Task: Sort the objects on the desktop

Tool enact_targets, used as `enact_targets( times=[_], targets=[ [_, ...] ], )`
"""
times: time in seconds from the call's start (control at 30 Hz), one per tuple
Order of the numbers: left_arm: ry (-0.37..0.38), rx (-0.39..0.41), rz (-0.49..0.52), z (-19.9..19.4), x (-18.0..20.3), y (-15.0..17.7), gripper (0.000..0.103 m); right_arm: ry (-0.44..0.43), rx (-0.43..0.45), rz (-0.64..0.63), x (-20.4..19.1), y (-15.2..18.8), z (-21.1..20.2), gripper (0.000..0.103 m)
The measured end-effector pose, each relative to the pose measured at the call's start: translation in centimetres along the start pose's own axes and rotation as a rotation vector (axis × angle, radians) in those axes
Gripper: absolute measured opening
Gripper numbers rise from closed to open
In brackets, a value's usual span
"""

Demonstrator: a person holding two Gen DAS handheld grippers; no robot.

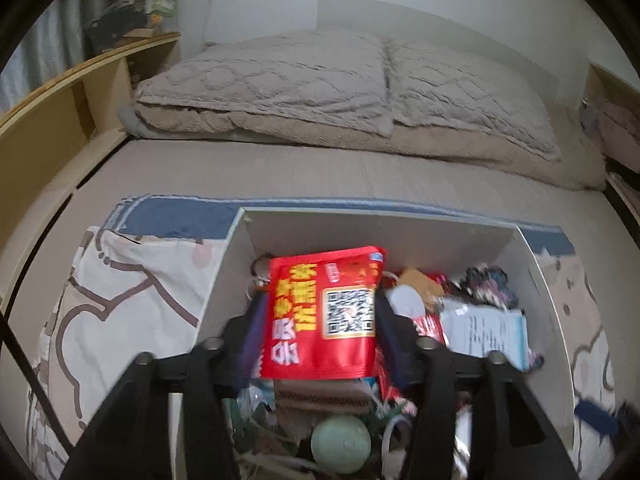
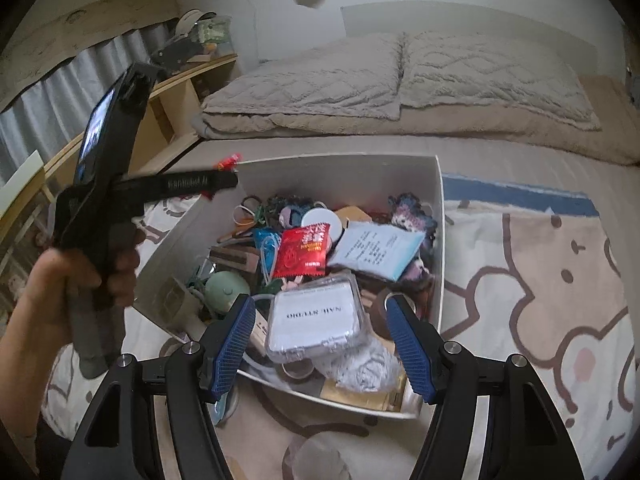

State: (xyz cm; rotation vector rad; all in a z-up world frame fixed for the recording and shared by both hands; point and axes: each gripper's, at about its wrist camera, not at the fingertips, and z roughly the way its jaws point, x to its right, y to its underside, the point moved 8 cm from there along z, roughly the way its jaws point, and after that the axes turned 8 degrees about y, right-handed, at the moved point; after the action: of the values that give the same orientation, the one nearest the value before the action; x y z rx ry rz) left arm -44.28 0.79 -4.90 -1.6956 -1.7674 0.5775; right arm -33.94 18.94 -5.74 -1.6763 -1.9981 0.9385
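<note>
The red snack packet is hanging between the left gripper fingers over the far left of the white box; whether the pads are gripping it I cannot tell. It should be released low, onto its pile. The right gripper is hovering part-open, empty, above the clear case near the front.
</note>
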Motion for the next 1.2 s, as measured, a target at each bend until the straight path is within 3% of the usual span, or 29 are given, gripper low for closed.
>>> enact_targets(
  times=[0.07,0.13,0.43,0.8,1.03,1.1,1.17,1.2],
  targets=[
    [-0.006,0.030,-0.010,-0.2,-0.2,-0.7,0.084,-0.006,-0.007,0.010,0.2,0.4,0.1,0.069],
    [-0.017,0.037,-0.006,-0.3,-0.3,-1.1,0.091,-0.006,-0.008,0.016,0.3,0.7,0.1,0.069],
    [-0.009,0.025,0.090,-2.0,0.7,0.6,0.092,-0.006,0.022,0.056,0.8,0.3,-1.3,0.069],
    [0.026,0.050,0.124,-5.6,2.0,1.8,0.092,0.023,0.078,0.065,0.4,-1.1,-4.0,0.069],
    [0.028,0.087,0.131,-8.6,2.1,2.9,0.099,0.057,0.102,0.087,0.3,-1.4,-5.5,0.069],
    [0.027,0.097,0.134,-9.4,2.1,3.1,0.102,0.065,0.116,0.090,0.1,-1.5,-6.1,0.072],
    [0.024,0.107,0.141,-10.1,2.0,3.4,0.102,0.083,0.136,0.095,0.1,-1.7,-6.7,0.089],
    [0.023,0.110,0.146,-10.5,2.0,3.6,0.102,0.091,0.142,0.097,0.1,-1.7,-7.0,0.090]
  ],
)
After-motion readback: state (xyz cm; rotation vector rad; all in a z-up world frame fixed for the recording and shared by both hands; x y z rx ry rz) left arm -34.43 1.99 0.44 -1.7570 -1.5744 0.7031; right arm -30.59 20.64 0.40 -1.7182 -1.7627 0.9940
